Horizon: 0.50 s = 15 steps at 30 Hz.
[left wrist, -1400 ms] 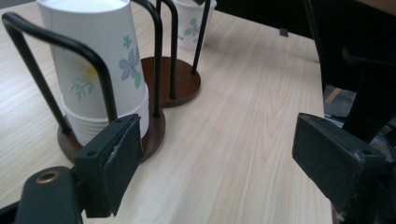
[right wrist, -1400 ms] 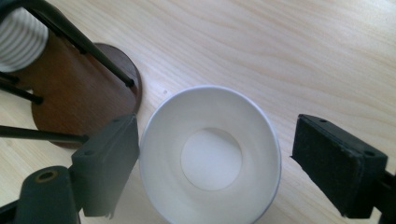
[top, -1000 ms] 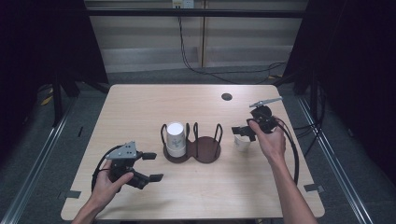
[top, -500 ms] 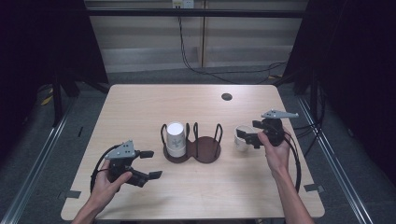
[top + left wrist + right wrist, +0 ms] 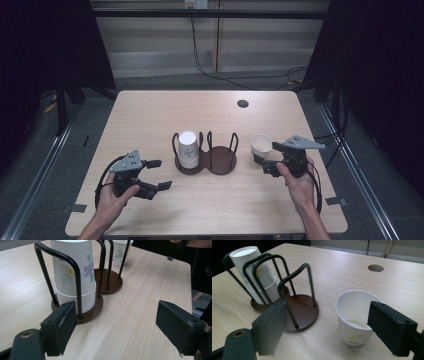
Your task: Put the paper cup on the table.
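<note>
White, flower-printed paper cup (image 5: 261,146) stood upright on the table at three o'clock of the dark two-bay wire holder (image 5: 206,156), freed; right gripper (image 5: 266,165) had just opened, left gripper (image 5: 156,174) spread empty. Stacked cups (image 5: 188,149) remained.

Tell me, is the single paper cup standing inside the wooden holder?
No, the single cup stands upright on the table, beside the holder.

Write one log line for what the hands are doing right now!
right gripper: fingers just opened, paper cup upright on table, released | left gripper: open, idle | cup stack: upside down in holder
</note>
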### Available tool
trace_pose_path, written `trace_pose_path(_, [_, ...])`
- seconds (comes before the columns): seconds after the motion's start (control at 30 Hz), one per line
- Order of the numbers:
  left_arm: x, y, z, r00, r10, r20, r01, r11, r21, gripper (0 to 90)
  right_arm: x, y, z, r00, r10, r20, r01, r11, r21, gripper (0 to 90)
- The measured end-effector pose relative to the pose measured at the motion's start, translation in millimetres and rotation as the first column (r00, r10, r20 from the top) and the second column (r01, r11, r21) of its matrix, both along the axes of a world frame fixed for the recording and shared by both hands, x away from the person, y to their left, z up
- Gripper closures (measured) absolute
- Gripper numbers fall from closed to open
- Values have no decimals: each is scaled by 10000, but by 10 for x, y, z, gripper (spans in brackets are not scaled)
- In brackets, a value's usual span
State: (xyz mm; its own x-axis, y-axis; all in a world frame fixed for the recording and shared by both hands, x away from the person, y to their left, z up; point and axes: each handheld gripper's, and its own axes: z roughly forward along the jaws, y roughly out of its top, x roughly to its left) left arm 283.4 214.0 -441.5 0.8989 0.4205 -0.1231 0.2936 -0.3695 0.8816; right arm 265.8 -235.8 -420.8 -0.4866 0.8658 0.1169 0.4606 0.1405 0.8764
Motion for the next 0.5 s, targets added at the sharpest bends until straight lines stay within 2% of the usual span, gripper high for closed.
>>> trace_pose_path(0.1, [-7,-13,-16,9999,-74,-122,75,9999,128,180,-121,71,-12,9998,211,11,-211,9998,29,145])
trace_pose_path(0.13, [-12,-10,-16,9998,-160,-151,163,9997,176,180,-159,98,-15,9996,277,-58,-277,9995,-124,146])
trace_pose_path(0.23, [-49,5,-23,9995,-215,-250,217,9997,72,180,-270,173,-45,9989,457,-52,-458,9986,-254,151])
trace_pose_path(0.33, [-58,14,-37,9996,-133,-231,141,9993,338,180,-378,226,-89,9981,601,164,-597,9979,-240,155])
trace_pose_path(0.43, [-57,7,-55,9992,-53,-385,58,9999,121,180,-461,240,-171,9983,474,335,-482,9986,220,162])
trace_pose_path(0.5, [-66,-4,-60,9998,95,-170,-89,9994,344,180,-486,250,-196,9977,587,341,-593,9981,192,166])
